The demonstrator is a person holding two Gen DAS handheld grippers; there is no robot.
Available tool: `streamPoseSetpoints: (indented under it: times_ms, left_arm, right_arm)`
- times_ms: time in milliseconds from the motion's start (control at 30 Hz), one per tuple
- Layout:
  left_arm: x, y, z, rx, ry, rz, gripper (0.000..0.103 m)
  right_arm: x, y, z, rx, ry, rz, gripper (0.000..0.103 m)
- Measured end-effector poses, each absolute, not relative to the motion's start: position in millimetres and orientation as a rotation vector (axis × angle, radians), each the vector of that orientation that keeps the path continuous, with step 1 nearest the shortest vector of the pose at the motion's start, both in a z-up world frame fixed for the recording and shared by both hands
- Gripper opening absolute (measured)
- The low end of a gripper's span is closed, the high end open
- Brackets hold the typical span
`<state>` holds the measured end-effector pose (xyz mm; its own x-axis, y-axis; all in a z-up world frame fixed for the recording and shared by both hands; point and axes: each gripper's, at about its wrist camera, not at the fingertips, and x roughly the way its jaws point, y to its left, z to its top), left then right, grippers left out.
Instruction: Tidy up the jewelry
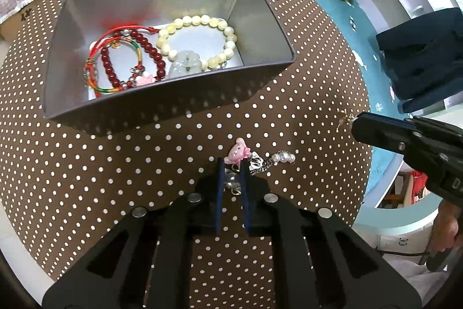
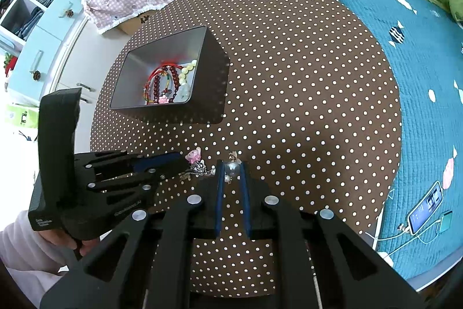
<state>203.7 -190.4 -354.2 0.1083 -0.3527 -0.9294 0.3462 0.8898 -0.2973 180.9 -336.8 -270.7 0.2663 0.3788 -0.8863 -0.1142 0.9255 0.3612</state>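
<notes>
I had left tongs clamped on charm bracelet, right tongs seemingly pinching its pearl; lift both together toward tin at eleven o'clock.

The round dotted table lies bare across its right half toward the bed-side edge, while the tall-walled grey tin blocks its far left part and the charm bracelet crowds the near edge, leaving an open strip of cloth between them.
</notes>
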Motion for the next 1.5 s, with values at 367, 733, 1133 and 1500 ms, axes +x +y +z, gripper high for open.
streamPoseSetpoints:
  times_ms: [367, 733, 1133, 1500]
  left_arm:
    - [192, -158, -333, -0.04, 1.33, -0.496, 0.01]
    - [187, -135, -348, -0.046, 1.407, -0.442, 0.012]
    - [178, -146, -347, 0.053, 1.375, -0.498, 0.034]
    - [168, -159, -363, 0.103, 1.389, -0.508, 0.01]
  right_arm:
    - [176, -337, -272, 0.255, 1.262, 0.336, 0.01]
    - [171, -329, -273, 0.249, 1.275, 0.353, 0.01]
    - [170, -329, -276, 0.255, 1.292, 0.345, 0.01]
    - [172, -328, -280, 0.258, 1.307, 0.342, 0.01]
